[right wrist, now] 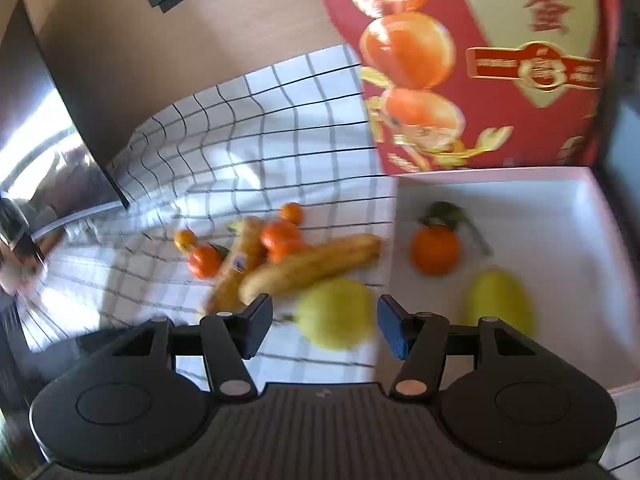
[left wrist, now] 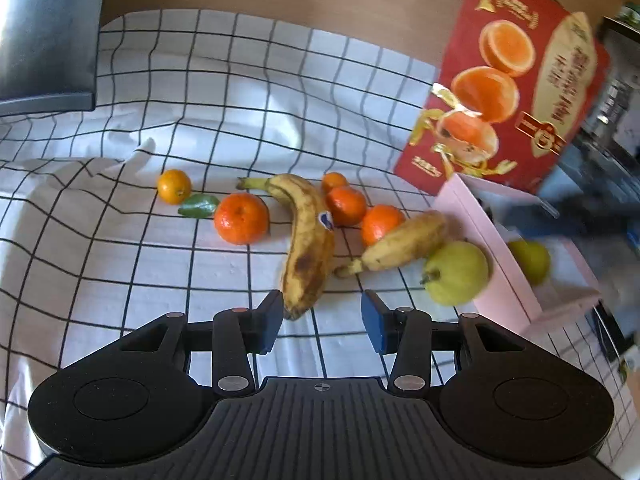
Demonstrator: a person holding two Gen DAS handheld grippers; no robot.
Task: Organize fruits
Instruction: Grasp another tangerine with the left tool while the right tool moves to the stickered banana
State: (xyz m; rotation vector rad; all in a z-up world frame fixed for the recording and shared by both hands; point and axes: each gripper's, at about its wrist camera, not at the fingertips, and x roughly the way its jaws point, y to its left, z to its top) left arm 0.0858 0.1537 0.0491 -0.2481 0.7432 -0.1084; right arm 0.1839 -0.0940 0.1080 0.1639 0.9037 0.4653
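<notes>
Tongs first: the left tongs [left wrist: 322, 322] stand apart and empty, just short of the spotted banana [left wrist: 306, 246] on the checked cloth [left wrist: 120, 264] covering the bench. The right tongs [right wrist: 325, 330] also gape, holding nothing, above a loose pear [right wrist: 334, 314] beside the tray. A good pick probably straddles the banana's middle crosswise, pads square, clear of the tangerine [left wrist: 241, 218] and second banana [left wrist: 404, 246]. The white tray [right wrist: 560, 176] already holds one tangerine with leaf [right wrist: 435, 248] and a pear [right wrist: 498, 298]; a red fruit box [right wrist: 520, 60] stands behind.
</notes>
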